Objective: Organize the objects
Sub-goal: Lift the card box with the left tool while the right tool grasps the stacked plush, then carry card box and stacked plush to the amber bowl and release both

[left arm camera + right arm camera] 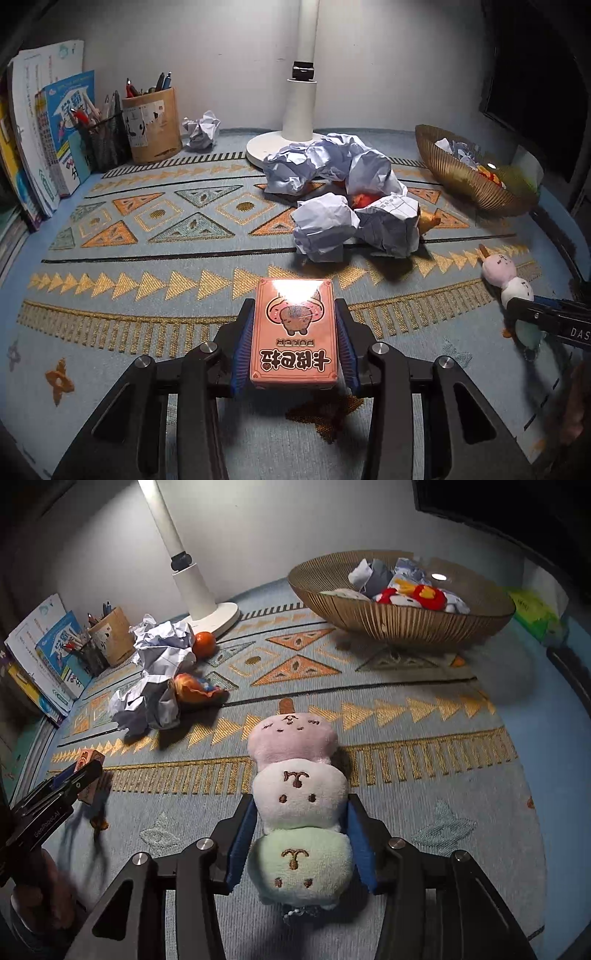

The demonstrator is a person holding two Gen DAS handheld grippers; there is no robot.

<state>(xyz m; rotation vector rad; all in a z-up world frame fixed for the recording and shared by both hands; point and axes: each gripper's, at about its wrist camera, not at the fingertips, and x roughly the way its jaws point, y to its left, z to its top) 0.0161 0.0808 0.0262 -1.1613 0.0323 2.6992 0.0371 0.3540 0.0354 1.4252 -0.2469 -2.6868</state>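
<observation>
Two grips are holding at once. Your left gripper (294,339) is clamping the pink card box (293,334) by its long sides, blue pads pressing on both edges, and the box is riding above the patterned mat (147,258) near you. Your right gripper (301,840) is squeezing the plush skewer toy (297,805) around its white and green balls, with the pink ball and stick tip pointing toward the far side.

Crumpled paper balls (332,195) are lying in a heap at the middle of the mat, just in front of the white lamp base (284,146), with an orange (204,643) touching the heap. Far right, the ribbed gold bowl (399,618) is holding more paper and a red plush. Far left, a wooden pen cup (152,123) and a mesh pen holder (101,142) are standing beside upright books (48,122).
</observation>
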